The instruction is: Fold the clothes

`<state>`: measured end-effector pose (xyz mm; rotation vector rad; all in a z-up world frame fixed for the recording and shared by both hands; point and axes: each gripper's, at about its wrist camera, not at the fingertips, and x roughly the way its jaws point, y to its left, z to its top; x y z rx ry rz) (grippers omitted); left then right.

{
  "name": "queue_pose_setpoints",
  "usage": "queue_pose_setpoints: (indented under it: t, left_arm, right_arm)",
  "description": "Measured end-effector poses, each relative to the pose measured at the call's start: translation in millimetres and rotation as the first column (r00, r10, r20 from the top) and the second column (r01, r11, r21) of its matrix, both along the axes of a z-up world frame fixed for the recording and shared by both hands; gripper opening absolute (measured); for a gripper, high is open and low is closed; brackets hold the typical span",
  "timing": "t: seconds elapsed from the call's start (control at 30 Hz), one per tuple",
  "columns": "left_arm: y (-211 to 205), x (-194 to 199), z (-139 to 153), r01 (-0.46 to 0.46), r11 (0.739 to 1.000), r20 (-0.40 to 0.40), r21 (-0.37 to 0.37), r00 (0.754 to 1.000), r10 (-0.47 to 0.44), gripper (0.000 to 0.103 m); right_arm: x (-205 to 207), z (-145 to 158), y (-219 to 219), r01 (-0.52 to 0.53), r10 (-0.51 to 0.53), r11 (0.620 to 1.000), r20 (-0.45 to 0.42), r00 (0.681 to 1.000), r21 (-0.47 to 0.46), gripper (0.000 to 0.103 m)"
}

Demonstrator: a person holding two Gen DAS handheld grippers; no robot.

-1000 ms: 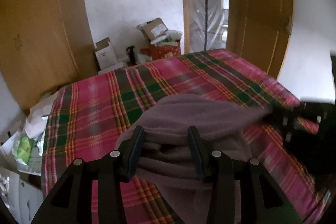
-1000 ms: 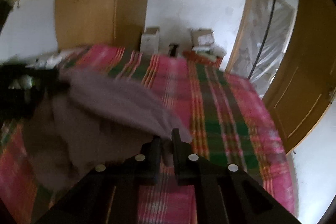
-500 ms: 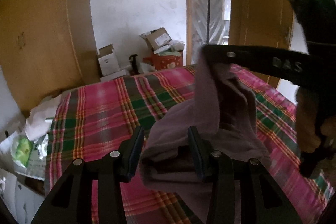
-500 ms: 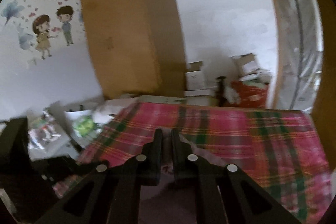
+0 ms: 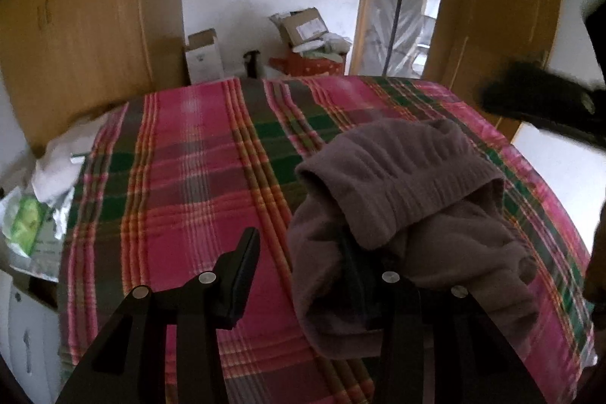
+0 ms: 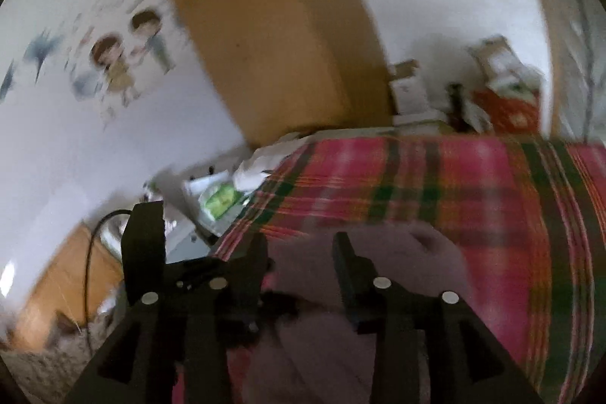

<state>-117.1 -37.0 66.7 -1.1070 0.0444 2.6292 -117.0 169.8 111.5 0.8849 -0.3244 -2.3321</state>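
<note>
Soft mauve fleece garment [image 5: 409,214] lies bunched on the red-and-green plaid bed cover [image 5: 189,184], ribbed hem doubled over; folding judged unfinished. Left tongs [image 5: 299,252] spread wide, right tongs [image 6: 299,252] likewise, both empty (right view blurred).

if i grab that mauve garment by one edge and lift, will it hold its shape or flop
Probably flop: the mauve garment lies in soft, rounded folds on the plaid bedspread, with its ribbed band drooping over the rest. It looks like thick fleece, so likely light yet bulky, and the loose fold would probably fall open. Its fuzzy surface should grip rather than slip.
</note>
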Motion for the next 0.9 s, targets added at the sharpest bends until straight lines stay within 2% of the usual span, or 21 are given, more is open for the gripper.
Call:
queue_pose_setpoints:
  t: [0.07,0.13,0.2,0.3,0.43,0.53,0.7,0.73,0.77,0.8,0.83,0.9]
  left_arm:
    - [-0.6,-3.0,-0.3,-0.007,1.000,0.009,0.018,1.000,0.006,0.045]
    - [-1.7,-6.3,-0.8,-0.015,0.999,0.025,0.050,1.000,0.014,0.045]
    - [-3.3,-7.2,-0.5,-0.018,0.995,0.043,0.095,0.999,0.014,0.045]
    - [-1.7,-6.7,-0.7,0.006,0.988,0.056,0.154,0.998,-0.015,0.045]
    - [12.1,-7.0,-2.5,0.034,0.993,0.072,0.112,0.996,-0.042,0.045]
    - [15.4,-11.9,-4.2,0.036,0.996,0.086,0.078,0.995,-0.043,0.045]
    - [12.9,-23.2,-10.2,-0.003,0.996,0.135,0.089,0.991,-0.009,0.045]
    - [10.9,-24.6,-11.8,-0.015,0.994,0.145,0.104,0.989,-0.001,0.045]
    - [7.7,-27.1,-13.7,-0.031,0.991,0.162,0.127,0.987,0.010,0.044]
    - [4.9,-29.0,-15.1,-0.040,0.988,0.175,0.148,0.985,0.014,0.041]
    - [3.4,-30.1,-15.9,-0.045,0.985,0.185,0.165,0.983,0.014,0.033]
    - [1.1,-31.0,-15.7,-0.052,0.984,0.186,0.168,0.982,0.020,0.029]
  right_arm:
    - [10.4,-19.5,30.3,0.096,-0.097,0.995,0.050,0.994,0.014,0.039]
    - [20.6,-51.8,51.5,0.158,-0.168,0.984,0.134,0.977,0.084,0.041]
    - [28.7,-77.5,60.4,0.156,-0.175,0.982,0.206,0.963,0.103,0.041]
    - [36.4,-108.6,59.5,0.124,-0.142,0.989,0.287,0.947,0.083,0.041]
    - [38.2,-109.0,34.5,0.045,-0.071,0.992,0.233,0.970,0.115,0.042]
    - [33.8,-110.2,14.1,-0.007,-0.024,0.990,0.218,0.976,0.140,0.042]
    - [23.8,-112.2,-2.1,-0.033,-0.008,0.984,0.226,0.974,0.175,0.042]
    - [22.2,-111.8,-4.8,-0.038,-0.003,0.983,0.220,0.975,0.180,0.036]
    - [20.7,-111.4,-7.2,-0.043,0.002,0.982,0.216,0.976,0.184,0.026]
    - [19.8,-110.1,-8.3,-0.044,0.004,0.981,0.212,0.977,0.188,0.023]
    - [19.5,-107.5,-8.5,-0.040,0.001,0.981,0.204,0.979,0.188,0.018]
    - [19.7,-99.7,-4.3,-0.016,-0.013,0.987,0.179,0.984,0.163,0.015]
